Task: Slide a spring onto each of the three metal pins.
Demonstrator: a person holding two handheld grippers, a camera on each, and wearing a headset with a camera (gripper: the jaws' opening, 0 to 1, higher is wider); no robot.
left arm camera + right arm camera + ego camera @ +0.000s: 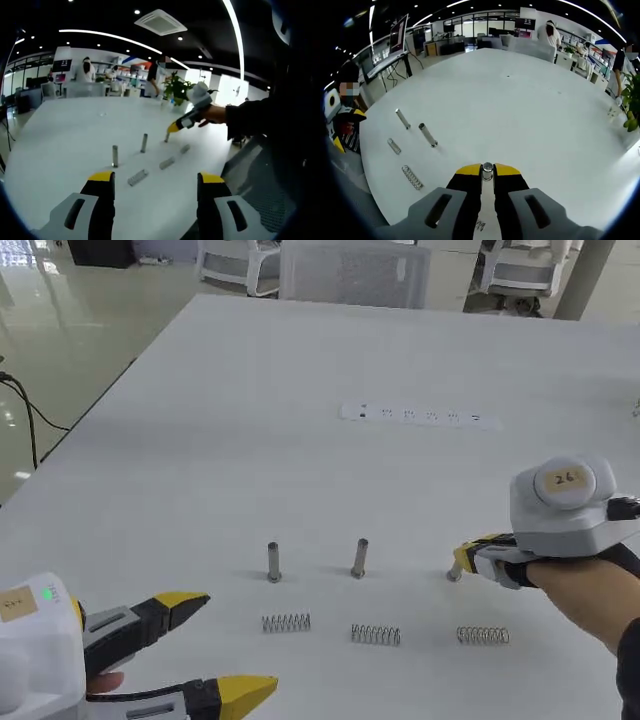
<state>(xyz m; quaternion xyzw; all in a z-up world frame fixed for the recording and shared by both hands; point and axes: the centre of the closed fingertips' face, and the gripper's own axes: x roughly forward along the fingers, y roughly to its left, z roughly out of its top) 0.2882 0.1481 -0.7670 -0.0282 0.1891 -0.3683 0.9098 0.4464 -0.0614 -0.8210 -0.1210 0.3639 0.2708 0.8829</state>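
My right gripper (487,173) is clamped on the rightmost pin (454,574) (I think it's upright, but it's mostly hidden). My left gripper (225,645) hangs spread wide, holding nothing. The three springs (375,635) lie in a row on the table (300,390) just ahead of it.

Left gripper (238,640) hovers low with fingers (180,602) spread; right gripper (465,558) extended forward, fingers pinching a pin (454,573).
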